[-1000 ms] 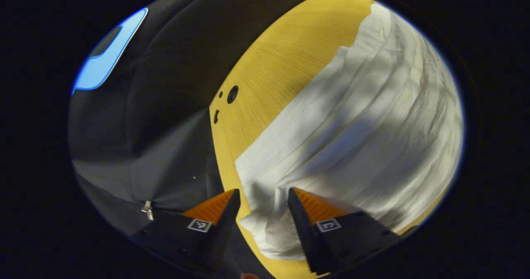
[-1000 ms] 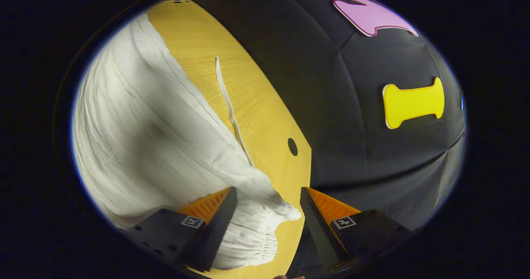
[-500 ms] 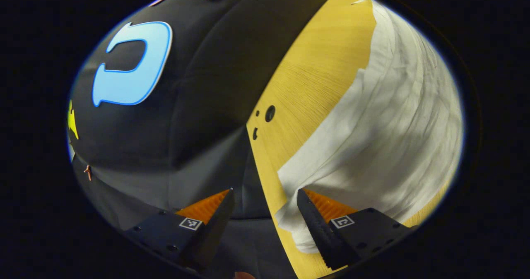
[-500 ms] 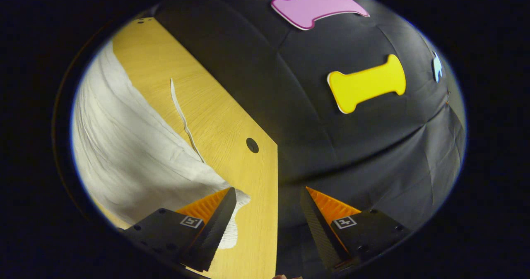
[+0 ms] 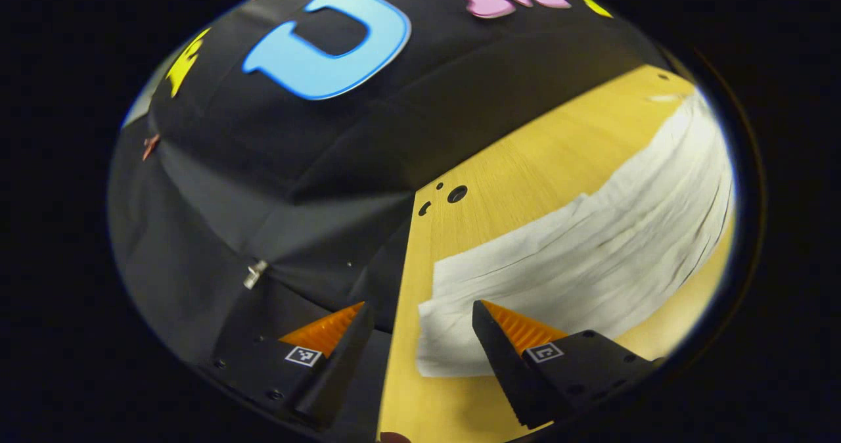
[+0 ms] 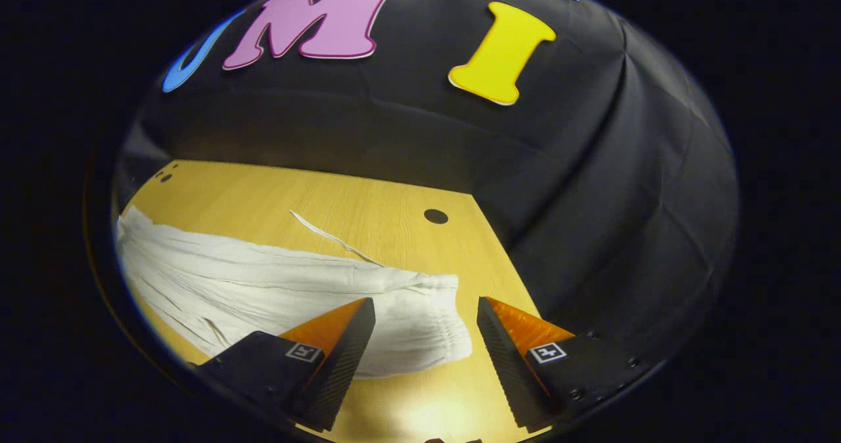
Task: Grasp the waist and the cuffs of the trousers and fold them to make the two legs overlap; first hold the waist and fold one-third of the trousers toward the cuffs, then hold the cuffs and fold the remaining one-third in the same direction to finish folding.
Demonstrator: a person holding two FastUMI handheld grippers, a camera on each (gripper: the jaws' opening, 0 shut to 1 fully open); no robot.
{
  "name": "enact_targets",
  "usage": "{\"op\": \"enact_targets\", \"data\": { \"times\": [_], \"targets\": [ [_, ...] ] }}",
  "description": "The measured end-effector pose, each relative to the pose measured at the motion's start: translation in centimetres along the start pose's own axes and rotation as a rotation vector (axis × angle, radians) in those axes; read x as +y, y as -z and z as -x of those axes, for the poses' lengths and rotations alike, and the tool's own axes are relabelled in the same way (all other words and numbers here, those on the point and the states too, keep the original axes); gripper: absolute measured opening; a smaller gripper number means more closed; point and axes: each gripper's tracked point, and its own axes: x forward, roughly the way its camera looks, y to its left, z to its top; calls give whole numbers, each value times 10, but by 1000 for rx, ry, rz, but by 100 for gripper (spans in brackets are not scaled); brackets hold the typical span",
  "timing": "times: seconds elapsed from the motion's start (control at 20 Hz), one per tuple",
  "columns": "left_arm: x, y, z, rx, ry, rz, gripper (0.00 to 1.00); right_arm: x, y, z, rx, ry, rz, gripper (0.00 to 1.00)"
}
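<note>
White trousers lie flat along the wooden table, the two legs stacked one on the other. In the left gripper view the cuff end lies just ahead of my left gripper, which is open and holds nothing. In the right gripper view the gathered waist end lies between and just beyond the fingers of my right gripper, also open and apart from the cloth. A thin white drawstring trails from the waist across the table.
The table's left edge drops off beside the cuffs, with small holes near its far corner. A round hole sits near the table's right far corner. The black cloth wall closes in behind and beside the table.
Both grippers have pulled back and levelled out, so the trousers now lie flat ahead of them instead of close under the fingers. Both stay open.
</note>
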Motion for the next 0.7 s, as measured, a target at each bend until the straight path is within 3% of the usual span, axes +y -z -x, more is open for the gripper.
{"op": "enact_targets", "data": {
  "times": [0.2,0.45,0.7],
  "targets": [
    [-15,0,7,16,68,261,97,6,26,6,86,0,-239,98],
    [-33,-1,11,49,182,517,97,8,66,-9,207,-8,-479,98],
    [-40,5,12,97,174,590,98,-4,93,-28,314,25,-644,99]
  ]
}}
